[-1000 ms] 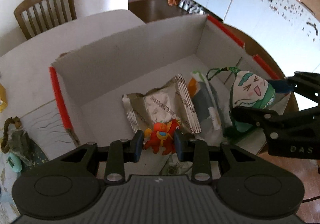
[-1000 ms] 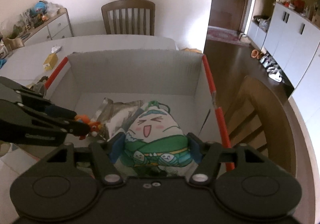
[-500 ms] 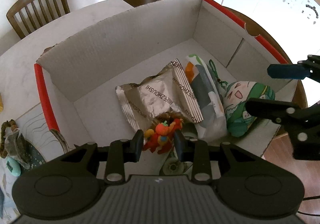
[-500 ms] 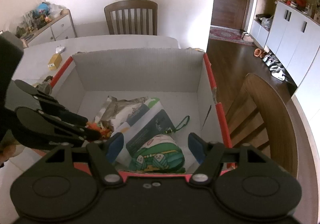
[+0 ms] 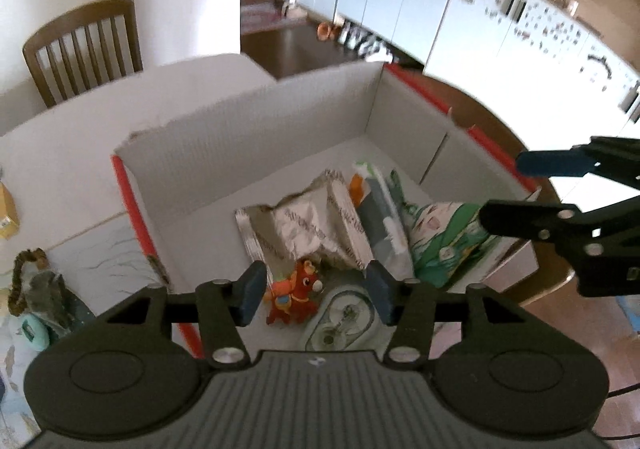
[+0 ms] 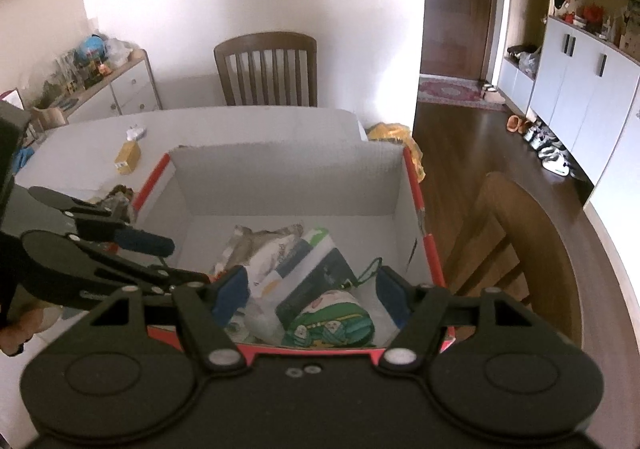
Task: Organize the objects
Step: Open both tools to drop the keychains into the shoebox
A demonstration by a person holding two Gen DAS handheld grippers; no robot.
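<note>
Cardboard box (image 5: 248, 137) on white tabletop (image 5: 80, 137), red-edged, already holding the sorted stuff: foil snack bag (image 5: 296, 229), flat grey-white pouch (image 5: 380, 217), green cartoon plush (image 5: 444, 241), small red toy horse (image 5: 294, 291), clear plastic piece (image 5: 340, 319) beside horse.

Left claw (image 5: 316, 293) above near wall of box, jaws opening, nothing pinched; horse lying loose on box floor between and below fingers. Right claw (image 6: 312, 291) spread wide, empty, over near red rim; plush (image 6: 334, 323) resting in box just under it, not touched.

Risks:
- Horse close to left fingers (image 5: 250, 291); could snag on lift-out and get dragged out over the wall, probably light and easily flicked.
- Green cord (image 6: 366, 273) on plush looped up near right finger (image 6: 394, 295); could catch and pull plush back out.
- Two claws crowded over same near corner; possible bump, or knock on thin cardboard wall, shifting box toward tabletop edge by chair (image 6: 516, 245).
- Leftover items on tabletop outside box, yellow carton (image 6: 128, 157) and tangled bundle (image 5: 36, 289), likely not yet sorted; unclear what bundle is.
</note>
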